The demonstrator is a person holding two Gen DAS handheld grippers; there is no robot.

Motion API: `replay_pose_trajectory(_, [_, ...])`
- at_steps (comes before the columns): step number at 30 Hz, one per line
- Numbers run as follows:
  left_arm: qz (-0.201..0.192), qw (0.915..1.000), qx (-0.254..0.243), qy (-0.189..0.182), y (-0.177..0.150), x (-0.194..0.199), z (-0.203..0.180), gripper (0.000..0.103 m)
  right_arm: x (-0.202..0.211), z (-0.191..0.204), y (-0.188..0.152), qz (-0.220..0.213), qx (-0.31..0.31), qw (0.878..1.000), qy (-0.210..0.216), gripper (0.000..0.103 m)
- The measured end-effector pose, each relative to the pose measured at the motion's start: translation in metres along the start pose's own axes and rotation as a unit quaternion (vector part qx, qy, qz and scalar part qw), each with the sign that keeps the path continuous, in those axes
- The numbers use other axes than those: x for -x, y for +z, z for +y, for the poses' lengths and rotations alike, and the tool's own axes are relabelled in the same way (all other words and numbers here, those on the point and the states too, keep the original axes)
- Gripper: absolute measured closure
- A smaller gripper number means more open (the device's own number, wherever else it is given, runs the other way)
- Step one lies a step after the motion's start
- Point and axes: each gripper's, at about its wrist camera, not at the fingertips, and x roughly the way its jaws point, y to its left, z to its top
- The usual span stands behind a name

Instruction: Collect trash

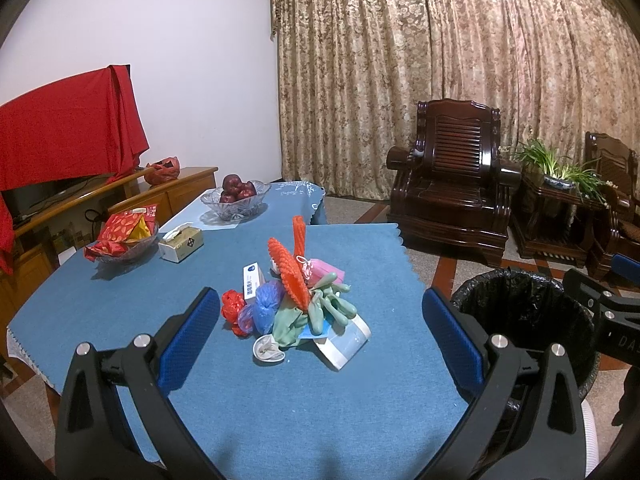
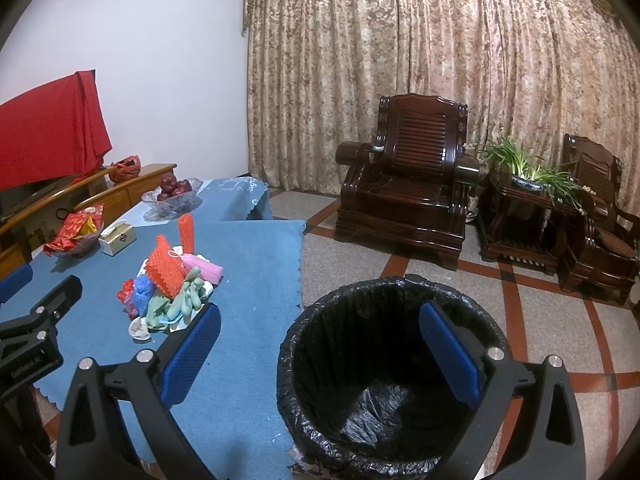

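Blue tablecloth (image 1: 360, 380) bears trash pile (image 1: 298, 304) ahead of left gripper's (image 1: 320, 332) spread, empty fingers; right gripper (image 2: 320, 344) gapes over bin (image 2: 384, 360).

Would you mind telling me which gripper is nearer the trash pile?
Left. The left gripper faces the trash pile on the table, open; the right gripper hangs over the bin, the pile off to its left.
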Motion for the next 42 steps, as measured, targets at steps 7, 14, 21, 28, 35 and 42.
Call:
replay_pose_trajectory(7, [0.0,1.0,0.0,0.0,0.0,0.0,0.0,0.005,0.0,0.0,0.0,0.001,0.0,1.0,0.0,0.006])
replay_pose_trajectory(14, [0.001,1.0,0.0,0.0,0.0,0.0,0.0,0.005,-0.001,0.0,0.0,0.001,0.001,1.0,0.0,0.006])
replay_pose_trajectory(21, [0.001,1.0,0.0,-0.001,0.0,0.0,0.0,0.005,-0.001,0.0,0.0,0.002,0.001,1.0,0.0,0.006])
replay_pose_trajectory(28, [0.002,1.0,0.001,-0.001,0.0,0.0,0.0,0.005,-0.003,0.001,-0.001,0.004,0.001,1.0,0.0,0.006])
replay_pose_trajectory(35, [0.004,1.0,0.003,0.0,-0.008,0.0,0.004,0.005,-0.002,0.001,0.0,0.004,0.001,1.0,0.0,0.006])
replay_pose_trajectory(42, [0.007,1.0,0.004,0.001,-0.019,-0.015,0.009,0.005,-0.022,0.005,-0.004,0.008,0.004,1.0,0.009,0.006])
